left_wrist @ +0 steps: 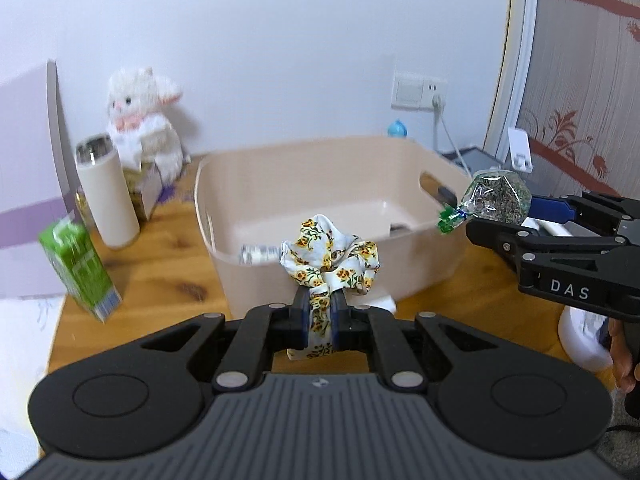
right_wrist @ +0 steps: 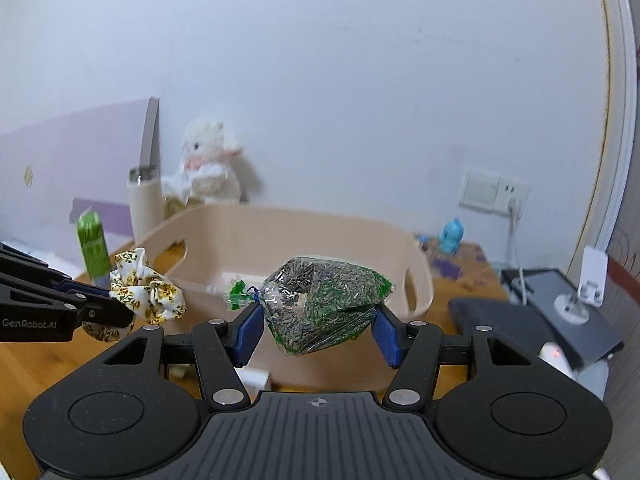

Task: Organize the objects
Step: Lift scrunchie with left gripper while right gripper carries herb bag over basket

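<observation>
My left gripper [left_wrist: 320,300] is shut on a floral fabric scrunchie [left_wrist: 332,254], held just in front of the near wall of a beige plastic bin [left_wrist: 432,276]. The scrunchie also shows in the right wrist view [right_wrist: 146,290]. My right gripper [right_wrist: 318,320] is shut on a clear bag of dried green-grey bits [right_wrist: 324,304], held above the bin's [right_wrist: 224,232] near right side. In the left wrist view the bag [left_wrist: 498,198] hangs by the bin's right handle. A few small items lie inside the bin.
On the wooden table [left_wrist: 160,264] stand a green carton [left_wrist: 80,264], a cream tumbler [left_wrist: 106,196] and a white plush rabbit [left_wrist: 144,128] on a small box. A blue toy [right_wrist: 450,236], a wall socket with cable [right_wrist: 494,194] and a dark tablet [right_wrist: 560,312] are at right.
</observation>
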A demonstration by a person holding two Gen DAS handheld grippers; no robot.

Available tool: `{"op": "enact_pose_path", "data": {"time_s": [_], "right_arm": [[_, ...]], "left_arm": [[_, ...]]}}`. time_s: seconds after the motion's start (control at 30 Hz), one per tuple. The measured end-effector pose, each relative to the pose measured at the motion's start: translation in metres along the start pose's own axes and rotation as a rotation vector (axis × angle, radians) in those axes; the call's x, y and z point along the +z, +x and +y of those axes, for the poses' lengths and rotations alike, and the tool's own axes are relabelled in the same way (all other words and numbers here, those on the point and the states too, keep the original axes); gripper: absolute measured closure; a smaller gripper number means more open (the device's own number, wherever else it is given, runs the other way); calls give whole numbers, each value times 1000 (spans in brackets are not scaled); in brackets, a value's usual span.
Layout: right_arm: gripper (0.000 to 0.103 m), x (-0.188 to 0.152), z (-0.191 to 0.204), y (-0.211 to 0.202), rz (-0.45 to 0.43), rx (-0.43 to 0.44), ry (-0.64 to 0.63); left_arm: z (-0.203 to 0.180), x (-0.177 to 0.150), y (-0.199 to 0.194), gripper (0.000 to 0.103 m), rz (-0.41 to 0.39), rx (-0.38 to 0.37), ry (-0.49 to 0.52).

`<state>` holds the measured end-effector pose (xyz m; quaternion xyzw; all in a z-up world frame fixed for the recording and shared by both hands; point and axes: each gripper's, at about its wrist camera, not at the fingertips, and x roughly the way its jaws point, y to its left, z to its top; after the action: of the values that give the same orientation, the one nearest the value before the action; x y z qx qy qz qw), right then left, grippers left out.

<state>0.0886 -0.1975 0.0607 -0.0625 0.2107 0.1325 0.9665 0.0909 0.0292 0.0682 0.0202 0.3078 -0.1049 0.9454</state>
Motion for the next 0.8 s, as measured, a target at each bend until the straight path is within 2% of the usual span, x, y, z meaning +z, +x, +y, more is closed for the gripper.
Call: {"op": "enact_pose_path", "data": {"time_s": [0.17, 0.37, 0.57, 0.8], "right_arm": [[47, 18, -2, 4, -47, -35, -4], [47, 35, -6, 23, -65, -66, 4], [47, 38, -7, 57, -22, -104, -31], [47, 29, -9, 99, 86, -116, -27]], "left_arm": [[2, 23, -3, 91, -59, 15, 10], [8, 47, 18, 91, -84, 47, 17], [13, 58, 69, 91, -16, 67, 22], [16, 52, 114, 91, 66, 100, 5]]}}
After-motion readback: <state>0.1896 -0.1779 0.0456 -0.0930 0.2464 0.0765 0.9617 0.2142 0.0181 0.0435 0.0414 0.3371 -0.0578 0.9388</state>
